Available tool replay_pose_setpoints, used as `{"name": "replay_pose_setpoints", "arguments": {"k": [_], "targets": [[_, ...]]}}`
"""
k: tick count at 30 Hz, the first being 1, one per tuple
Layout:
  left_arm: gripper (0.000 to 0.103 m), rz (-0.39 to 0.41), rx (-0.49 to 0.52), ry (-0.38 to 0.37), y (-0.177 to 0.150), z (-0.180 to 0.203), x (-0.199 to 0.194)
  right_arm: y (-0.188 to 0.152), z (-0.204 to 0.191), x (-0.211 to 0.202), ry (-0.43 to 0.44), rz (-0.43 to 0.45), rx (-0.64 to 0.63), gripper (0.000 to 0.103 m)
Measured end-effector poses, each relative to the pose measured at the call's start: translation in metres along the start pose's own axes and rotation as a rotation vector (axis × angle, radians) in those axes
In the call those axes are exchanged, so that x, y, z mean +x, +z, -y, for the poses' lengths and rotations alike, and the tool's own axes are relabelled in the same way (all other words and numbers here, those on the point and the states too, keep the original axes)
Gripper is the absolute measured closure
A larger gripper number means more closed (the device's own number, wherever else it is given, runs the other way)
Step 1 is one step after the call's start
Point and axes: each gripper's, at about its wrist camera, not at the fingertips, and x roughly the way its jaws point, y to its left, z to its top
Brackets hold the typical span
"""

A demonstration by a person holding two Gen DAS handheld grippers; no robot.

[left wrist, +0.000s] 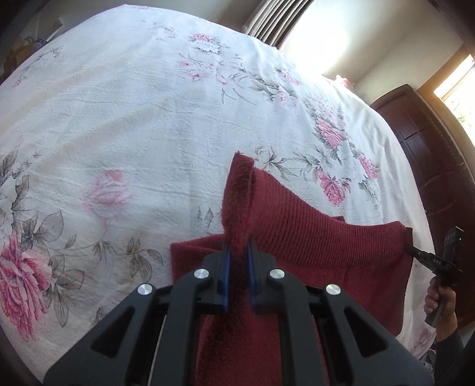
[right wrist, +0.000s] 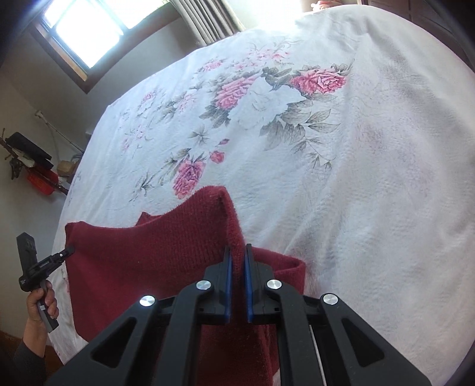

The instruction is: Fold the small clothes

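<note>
Each hand-held gripper, left (left wrist: 237, 246) and right (right wrist: 237, 252), pinches a corner of the red knit garment (left wrist: 311, 225) above the floral bedspread (left wrist: 118, 118); keep its top edge taut (level too) while lowering.

I'm in a home bedroom: floral bedspread (left wrist: 148, 118) over the bed, curtained window (right wrist: 89, 32), dark wooden wardrobe (left wrist: 430, 154) alongside

Floral bedspread (left wrist: 133, 124), striped curtain (left wrist: 273, 20), dark wooden cabinet (left wrist: 430, 154), bright window (right wrist: 86, 26)
</note>
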Motion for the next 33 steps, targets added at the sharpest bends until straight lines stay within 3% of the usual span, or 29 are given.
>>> {"name": "replay_pose_setpoints", "arguments": {"k": [3, 7, 14, 28, 33], "targets": [[0.096, -0.034, -0.034, 0.01, 0.01, -0.007, 0.019, 0.007, 0.007, 0.023, -0.03, -0.037, 0.023, 0.096], [0.096, 0.011, -0.064, -0.049, 0.024, -0.009, 0.013, 0.014, 0.009, 0.017, 0.013, 0.008, 0.044, 0.096], [0.096, 0.023, -0.053, -0.048, 0.047, -0.007, 0.018, 0.035, 0.007, 0.016, 0.013, 0.049, 0.032, 0.097], [0.095, -0.094, -0.102, 0.008, 0.052, -0.041, 0.083, 0.052, 0.023, 0.068, -0.026, 0.016, 0.044, 0.097], [0.09, -0.168, -0.13, 0.04, 0.044, -0.051, 0.099, 0.044, 0.039, 0.097, -0.023, -0.08, 0.072, 0.095]]}}
